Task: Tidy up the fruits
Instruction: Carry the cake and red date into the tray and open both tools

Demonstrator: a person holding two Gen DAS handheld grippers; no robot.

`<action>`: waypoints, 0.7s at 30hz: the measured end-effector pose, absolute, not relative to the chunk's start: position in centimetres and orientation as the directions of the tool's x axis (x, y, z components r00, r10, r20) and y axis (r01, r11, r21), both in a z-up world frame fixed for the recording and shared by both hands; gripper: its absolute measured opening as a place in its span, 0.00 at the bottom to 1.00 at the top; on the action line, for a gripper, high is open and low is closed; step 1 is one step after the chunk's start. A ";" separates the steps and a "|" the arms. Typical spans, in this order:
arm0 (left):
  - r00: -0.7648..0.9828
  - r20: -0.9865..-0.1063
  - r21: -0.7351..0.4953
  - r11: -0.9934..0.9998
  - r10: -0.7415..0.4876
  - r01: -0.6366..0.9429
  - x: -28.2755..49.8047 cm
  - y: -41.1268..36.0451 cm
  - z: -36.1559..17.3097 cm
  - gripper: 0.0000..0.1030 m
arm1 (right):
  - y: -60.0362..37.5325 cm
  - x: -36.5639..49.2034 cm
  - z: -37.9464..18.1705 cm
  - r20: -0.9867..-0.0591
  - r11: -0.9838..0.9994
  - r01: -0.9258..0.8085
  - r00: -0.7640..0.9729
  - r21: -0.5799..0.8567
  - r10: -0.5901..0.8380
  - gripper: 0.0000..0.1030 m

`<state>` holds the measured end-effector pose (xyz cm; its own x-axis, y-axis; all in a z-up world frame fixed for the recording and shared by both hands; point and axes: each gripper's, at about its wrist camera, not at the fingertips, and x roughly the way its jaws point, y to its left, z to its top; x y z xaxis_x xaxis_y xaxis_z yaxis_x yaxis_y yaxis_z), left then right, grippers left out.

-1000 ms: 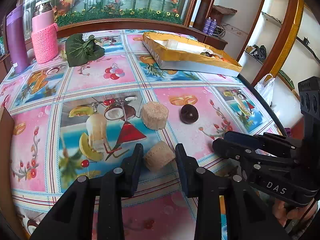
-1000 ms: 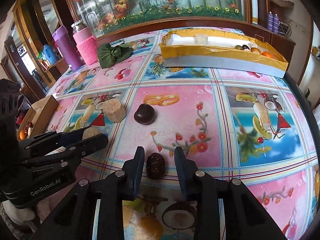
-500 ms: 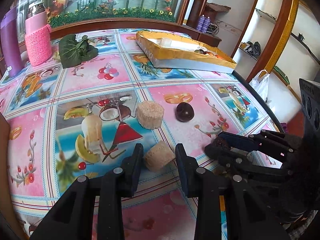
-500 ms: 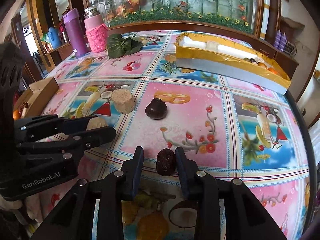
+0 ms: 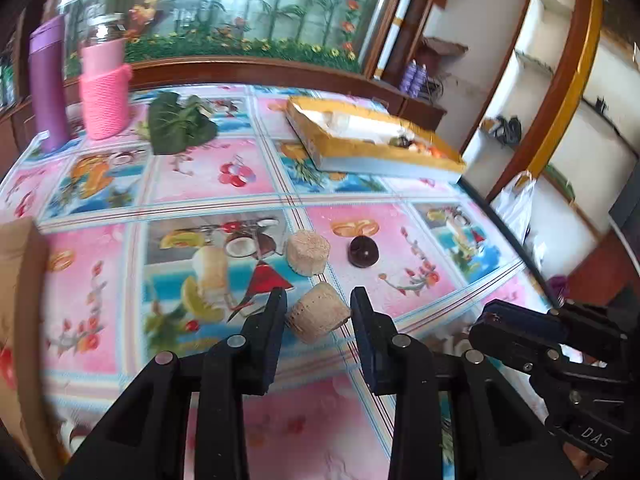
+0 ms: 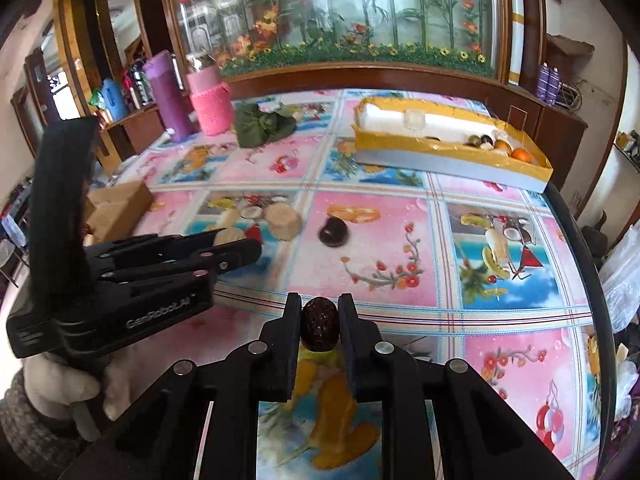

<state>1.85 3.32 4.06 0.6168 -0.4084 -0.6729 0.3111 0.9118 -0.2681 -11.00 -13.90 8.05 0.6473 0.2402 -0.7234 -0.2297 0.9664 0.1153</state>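
My counter (image 6: 400, 240), under a bright fruit-print cloth, carries everything. At its far side lies the long yellow tray (image 6: 452, 152) with several fruits in its right end. Nearer, a tan puck (image 5: 307, 252) stands upright just beside a dark round fruit (image 5: 363, 251), not touching it. My left gripper (image 5: 318, 316) is clenched on a tan roll (image 5: 318, 318), tilted between its fingers. My right gripper (image 6: 320, 322) has just been closing and now grasps a wrinkled dark date (image 6: 320, 328), squeezed upright between both fingers above the cloth.
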 end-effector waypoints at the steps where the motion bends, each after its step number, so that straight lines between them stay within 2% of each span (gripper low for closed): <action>1: 0.625 -0.661 -0.286 0.910 -0.414 0.300 0.9 4.3 4.7 0.31 | -13.4 -11.5 8.7 -0.713 0.962 -0.245 0.654 0.117 0.253 0.19; 6: 0.689 -0.639 -0.299 0.936 -0.341 0.186 -4.1 11.0 7.1 0.31 | -9.3 -13.3 10.7 -0.679 0.929 -0.344 0.650 0.138 0.342 0.20; 10: 0.735 -0.662 -0.212 0.977 -0.148 0.006 -8.3 18.2 7.7 0.31 | -3.7 -14.4 10.9 -0.670 0.869 -0.463 0.592 0.171 0.448 0.20; 14: 0.705 -0.709 -0.151 0.974 0.013 -0.170 -11.3 24.4 6.1 0.31 | 2.5 -15.5 10.4 -0.673 0.795 -0.573 0.510 0.198 0.536 0.20; 17: 0.670 -0.739 -0.140 0.956 0.072 -0.256 -12.5 27.8 4.5 0.31 | 6.6 -16.0 9.6 -0.682 0.754 -0.629 0.467 0.192 0.563 0.20; 21: 0.650 -0.755 -0.138 0.950 0.082 -0.280 -13.1 29.2 3.3 0.31 | 11.1 -16.6 7.8 -0.708 0.724 -0.667 0.427 0.173 0.562 0.20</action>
<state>-13.11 29.17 3.34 0.6502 0.0815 -0.7553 -0.2799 0.9500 -0.1384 -16.56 11.06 7.83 0.4270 0.5620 -0.7083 -0.6674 0.7245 0.1725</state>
